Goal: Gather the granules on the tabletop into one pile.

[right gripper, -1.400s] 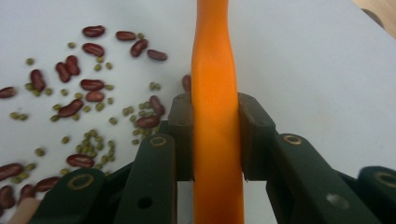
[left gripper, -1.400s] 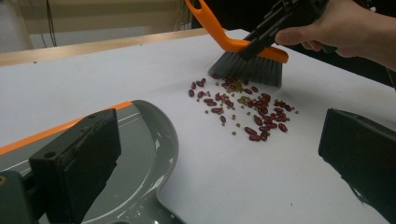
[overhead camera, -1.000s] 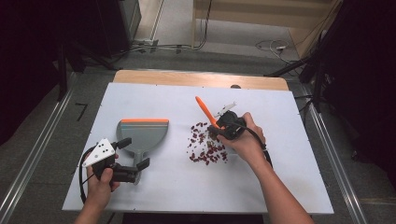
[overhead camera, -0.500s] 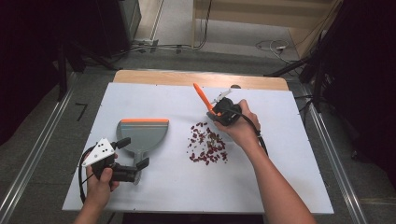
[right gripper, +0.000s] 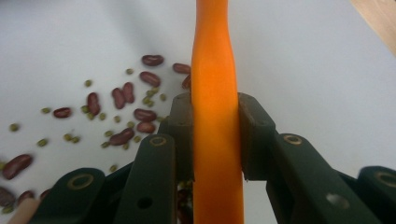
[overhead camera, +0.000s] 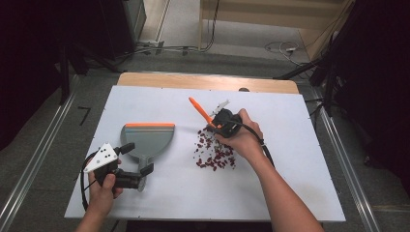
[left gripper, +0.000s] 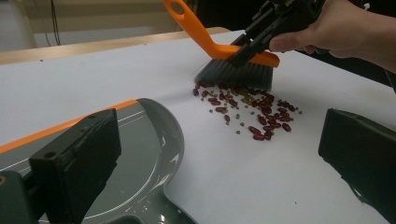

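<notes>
Right gripper (overhead camera: 216,126) clamped orange brush (left gripper: 233,58) handle, bristles touching far edge of scattered beans (overhead camera: 214,153) mid-table. Left gripper (overhead camera: 138,164) jaws spread, straddling grey dustpan (overhead camera: 147,137) handle, left of beans.

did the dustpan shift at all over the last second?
No. In the high view the dustpan sits in the same spot against the table's left edge, with the left gripper beside its handle.
</notes>
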